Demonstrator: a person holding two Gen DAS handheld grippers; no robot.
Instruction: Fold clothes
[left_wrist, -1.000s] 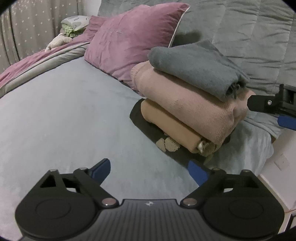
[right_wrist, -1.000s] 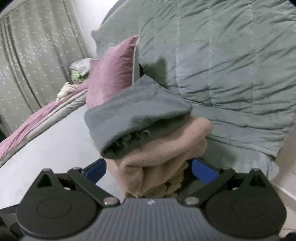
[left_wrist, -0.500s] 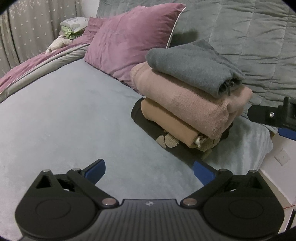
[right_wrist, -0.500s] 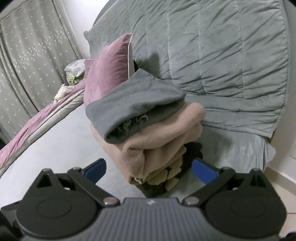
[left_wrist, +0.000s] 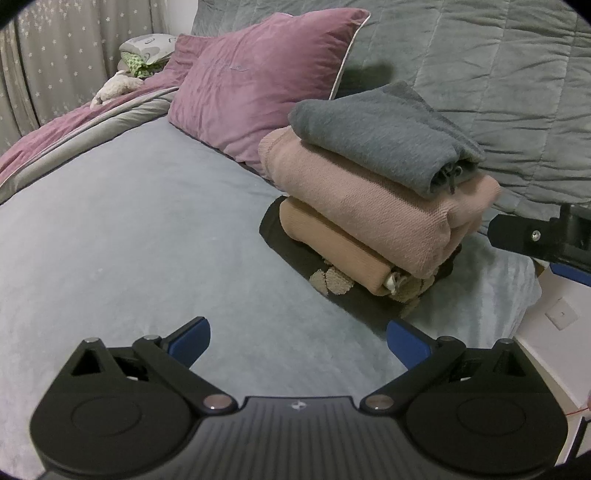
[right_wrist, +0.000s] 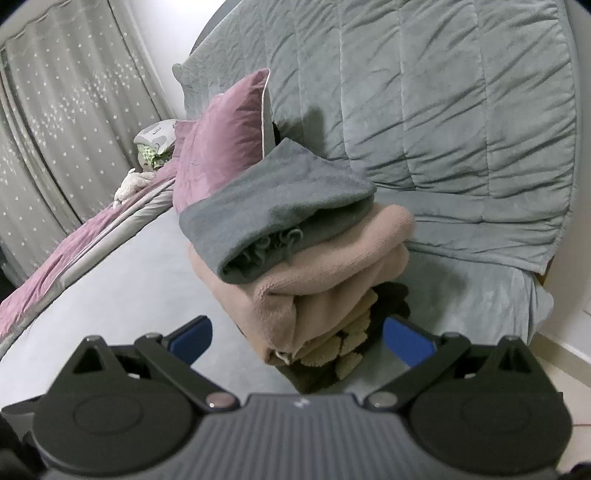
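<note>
A stack of folded clothes sits on the bed near its right corner: a grey garment (left_wrist: 384, 133) on top, a pink sweater (left_wrist: 369, 206) under it, a tan piece (left_wrist: 332, 243), and a dark patterned one (left_wrist: 306, 269) at the bottom. The stack also shows in the right wrist view, grey garment (right_wrist: 273, 206) over pink sweater (right_wrist: 325, 273). My left gripper (left_wrist: 297, 341) is open and empty, low over the sheet, short of the stack. My right gripper (right_wrist: 297, 338) is open and empty, just in front of the stack's end. Part of the right gripper's body (left_wrist: 535, 236) shows at the stack's right.
A purple pillow (left_wrist: 258, 85) leans on the grey quilted headboard (left_wrist: 480, 66) behind the stack. A purple-and-grey duvet (left_wrist: 74, 129) lies at far left, with a soft toy (left_wrist: 114, 85). Curtains (right_wrist: 55, 129) hang at left. The bed edge, a wall socket (left_wrist: 561, 314) and floor are at right.
Both grippers have drawn back from the stack, which looks smaller and farther now. The right gripper's fingers no longer flank the stack. The clothes have not moved.
</note>
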